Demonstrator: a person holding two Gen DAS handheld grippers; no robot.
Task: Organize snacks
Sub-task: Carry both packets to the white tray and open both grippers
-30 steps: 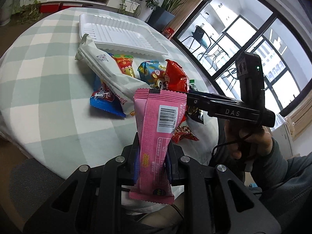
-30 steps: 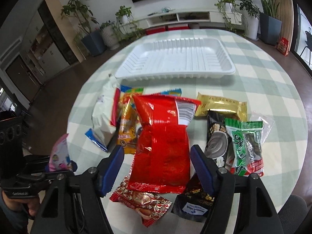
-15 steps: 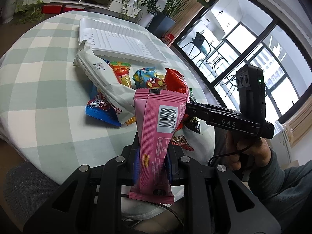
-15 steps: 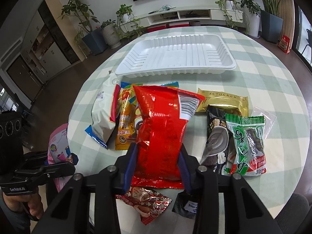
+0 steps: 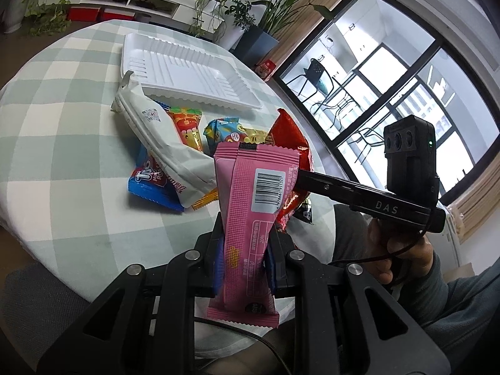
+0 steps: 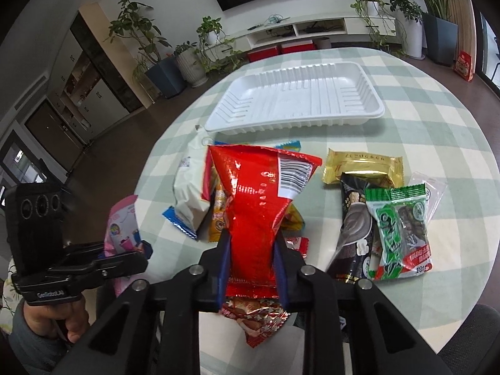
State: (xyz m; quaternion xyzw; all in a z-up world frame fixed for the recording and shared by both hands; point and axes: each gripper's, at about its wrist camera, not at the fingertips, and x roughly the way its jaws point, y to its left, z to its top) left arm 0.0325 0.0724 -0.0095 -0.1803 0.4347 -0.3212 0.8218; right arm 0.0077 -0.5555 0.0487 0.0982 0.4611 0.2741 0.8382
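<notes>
Pinching a red packet point(image 6: 259, 212) low on its body, the right gripper point(image 6: 252, 262) has its jaws pressed onto it, the packet's long axis running straight ahead toward the white tray point(image 6: 295, 100) at the far edge of the bench point(image 6: 437, 143). The left gripper point(image 5: 243, 256) is clamped likewise on a pink packet point(image 5: 253, 212), upright, held off the near edge. The tray is judged closer to the right gripper.

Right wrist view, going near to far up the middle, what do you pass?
Right gripper → red bag it clamps → white tray → TV shelf.
</notes>
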